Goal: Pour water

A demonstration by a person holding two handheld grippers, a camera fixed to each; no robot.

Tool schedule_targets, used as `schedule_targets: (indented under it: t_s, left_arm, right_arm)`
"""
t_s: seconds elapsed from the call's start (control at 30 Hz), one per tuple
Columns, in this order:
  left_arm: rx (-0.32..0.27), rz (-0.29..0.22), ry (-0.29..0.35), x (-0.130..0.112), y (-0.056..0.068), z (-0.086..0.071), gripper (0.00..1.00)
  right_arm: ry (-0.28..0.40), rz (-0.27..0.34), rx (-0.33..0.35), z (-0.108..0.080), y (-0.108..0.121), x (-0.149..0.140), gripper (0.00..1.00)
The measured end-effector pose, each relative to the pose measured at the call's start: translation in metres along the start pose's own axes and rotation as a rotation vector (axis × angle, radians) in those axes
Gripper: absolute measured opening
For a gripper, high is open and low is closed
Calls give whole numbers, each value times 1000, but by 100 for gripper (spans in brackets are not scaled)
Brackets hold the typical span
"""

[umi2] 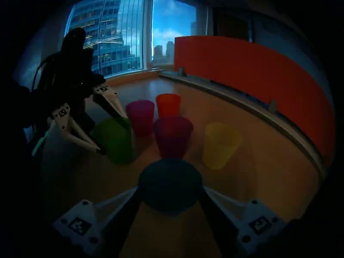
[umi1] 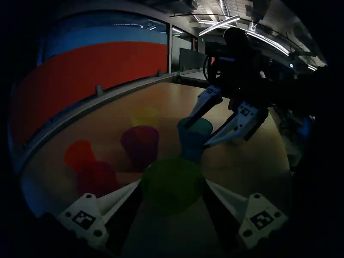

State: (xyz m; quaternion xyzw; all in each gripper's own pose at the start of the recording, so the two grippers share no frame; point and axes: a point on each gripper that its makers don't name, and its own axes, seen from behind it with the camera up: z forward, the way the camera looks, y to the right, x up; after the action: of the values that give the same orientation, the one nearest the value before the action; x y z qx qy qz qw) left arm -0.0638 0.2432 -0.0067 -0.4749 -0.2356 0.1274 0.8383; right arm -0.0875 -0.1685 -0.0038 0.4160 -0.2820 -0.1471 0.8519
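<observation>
In the left gripper view, a green cup (umi1: pixel 172 180) sits between the fingers of my left gripper (umi1: pixel 172 185), which press on both its sides. Farther off, my right gripper (umi1: pixel 197 133) clasps a blue cup (umi1: pixel 193 142). In the right gripper view, that blue cup (umi2: pixel 170 182) is held between the fingers of my right gripper (umi2: pixel 170 189). At the left, my left gripper (umi2: pixel 112 133) holds the green cup (umi2: pixel 115 142). Both cups are upright and close over the wooden table (umi2: pixel 258 180). The light is too dim to see any water.
Four more cups stand between the two held ones: yellow (umi2: pixel 219 144), purple (umi2: pixel 173 135), orange (umi2: pixel 168 105) and magenta (umi2: pixel 139 116). A red partition (umi2: pixel 258 69) with a grey rail (umi1: pixel 107 101) runs along the table's far side. A person's dark shape (umi2: pixel 73 64) is behind the left gripper.
</observation>
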Motion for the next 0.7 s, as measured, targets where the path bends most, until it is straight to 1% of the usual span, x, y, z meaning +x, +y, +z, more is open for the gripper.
schedule_targets:
  t_s: [0.17, 0.3, 0.47, 0.7]
  left_arm:
    - [9, 1, 21, 8, 1, -10, 89]
    - [25, 2, 44, 17, 1, -20, 89]
    - [46, 0, 83, 30, 1, -32, 89]
    - [75, -19, 145, 48, -1, -51, 89]
  right_arm:
    - [32, -8, -4, -9, -5, 12, 90]
    - [69, -4, -11, -19, -7, 27, 90]
    - [123, 1, -23, -32, -8, 48, 90]
    - [202, -11, -43, -51, -12, 75, 91]
